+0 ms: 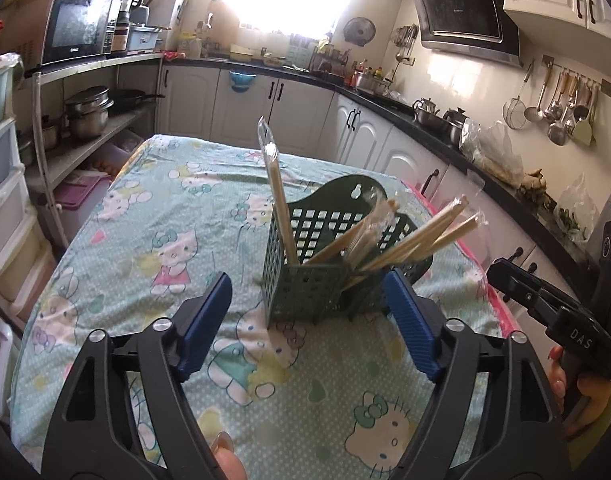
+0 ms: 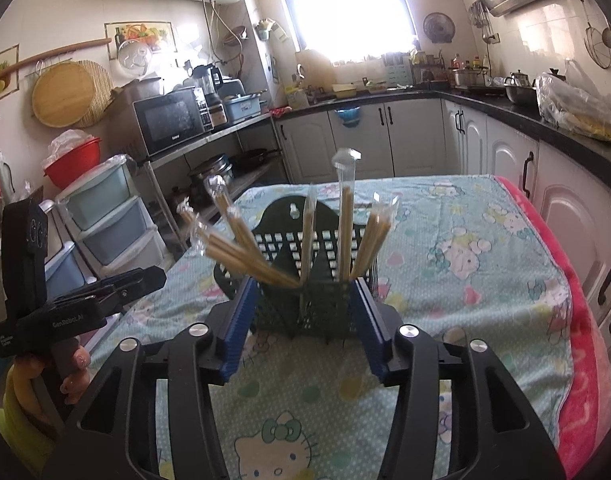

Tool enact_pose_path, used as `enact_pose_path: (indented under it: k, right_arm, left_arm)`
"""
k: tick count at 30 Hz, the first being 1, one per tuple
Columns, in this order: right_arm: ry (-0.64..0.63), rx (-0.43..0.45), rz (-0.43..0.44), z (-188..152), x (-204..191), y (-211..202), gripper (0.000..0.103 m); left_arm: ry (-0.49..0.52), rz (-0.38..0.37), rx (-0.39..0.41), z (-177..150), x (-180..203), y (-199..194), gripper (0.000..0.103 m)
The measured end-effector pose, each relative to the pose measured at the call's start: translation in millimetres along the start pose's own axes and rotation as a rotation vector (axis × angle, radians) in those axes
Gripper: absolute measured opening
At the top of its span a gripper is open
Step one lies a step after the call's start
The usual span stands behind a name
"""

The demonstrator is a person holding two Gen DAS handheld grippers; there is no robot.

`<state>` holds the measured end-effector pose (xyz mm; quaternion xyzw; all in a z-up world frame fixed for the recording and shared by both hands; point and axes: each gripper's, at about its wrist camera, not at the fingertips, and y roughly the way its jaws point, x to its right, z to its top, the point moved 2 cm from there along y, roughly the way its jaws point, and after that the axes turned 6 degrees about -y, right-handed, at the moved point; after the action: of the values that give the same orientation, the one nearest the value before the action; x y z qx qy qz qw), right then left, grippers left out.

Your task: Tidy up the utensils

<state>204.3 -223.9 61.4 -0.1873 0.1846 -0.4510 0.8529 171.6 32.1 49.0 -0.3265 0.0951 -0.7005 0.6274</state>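
Green perforated holder upright mid-table on the cartoon-print cloth, wrapped chopstick pairs standing and leaning inside.

Left gripper: jaws wide apart, nothing between the blue pads, aimed at the holder just ahead and slightly right of centre. Right gripper: jaws parted less widely, empty too, flanking the holder's near corner, apparently no contact. Right gripper seemingly the closer of the two, though hard to say for sure.

Long axes: one wrapped pair near vertical in the left compartment; the rest fanned out to the right in the left view, tilted well off upright, tips past the holder's rim. In the right view, the same fan splays to the left, three pairs nearly upright.

No loose chopsticks visible on the cloth. Sorting looks nearly complete; probable remainder only a straightening of the leaning bundle, approached from above along the sticks' tilt.
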Motion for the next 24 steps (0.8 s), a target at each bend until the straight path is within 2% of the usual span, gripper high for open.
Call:
enact_pose_path:
  k: [14,24]
  right_arm:
    - [0.009,-0.058,-0.008,-38.8,-5.3,0.7,0.066]
    - [-0.013,-0.046,-0.066,-67.4,-5.1,-3.0,0.08]
  left_arm:
    - [0.004,0.015,-0.032,-30.6,-6.0,-2.0,0.092]
    - [0.015,0.012,-0.013,-53.1,-3.3,-1.6,0.092]
